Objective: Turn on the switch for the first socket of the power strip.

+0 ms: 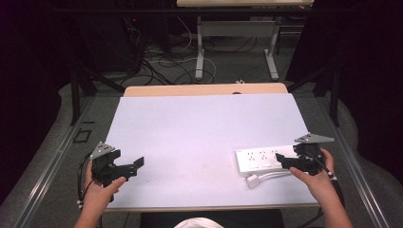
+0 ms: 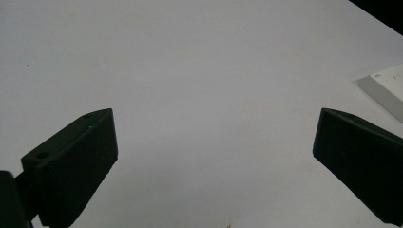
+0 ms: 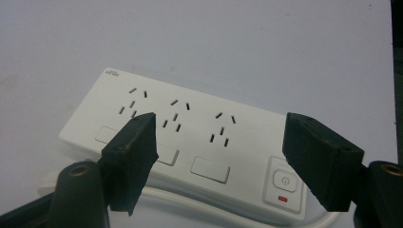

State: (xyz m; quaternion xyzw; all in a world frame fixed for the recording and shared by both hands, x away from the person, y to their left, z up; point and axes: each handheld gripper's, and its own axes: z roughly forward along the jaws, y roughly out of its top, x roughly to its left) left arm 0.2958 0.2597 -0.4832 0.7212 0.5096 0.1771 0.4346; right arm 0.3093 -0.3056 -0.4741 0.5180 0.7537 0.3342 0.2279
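**Right gripper view: jaws spread over a white power strip**

Right gripper view looks down on the power strip [image 3: 190, 147], which lies flat on the table [image 3: 237, 42] with its sockets facing up, so the whole top face is open to an approach from above. The right gripper [image 3: 218, 156] hangs over it with its jaws wide apart: one jaw sits over the socket group nearest the logo end, the other beyond the power button [image 3: 284, 181] at the cord end. Nothing is clamped, and I cannot tell whether either jaw touches the casing. The white cable [image 3: 190, 202] runs along the strip's near edge, just below the jaws. That spacing reads, in my judgement, as lining up on the strip rather than gripping it.

From the high view, the white plug [image 1: 253, 181] rests on the table beside the strip's near edge, toward the left gripper [image 1: 135, 166]. That gripper is held well apart from the strip, jaws wide open with bare table between them, a corner of the strip beyond one jaw; it seems parked, waiting.
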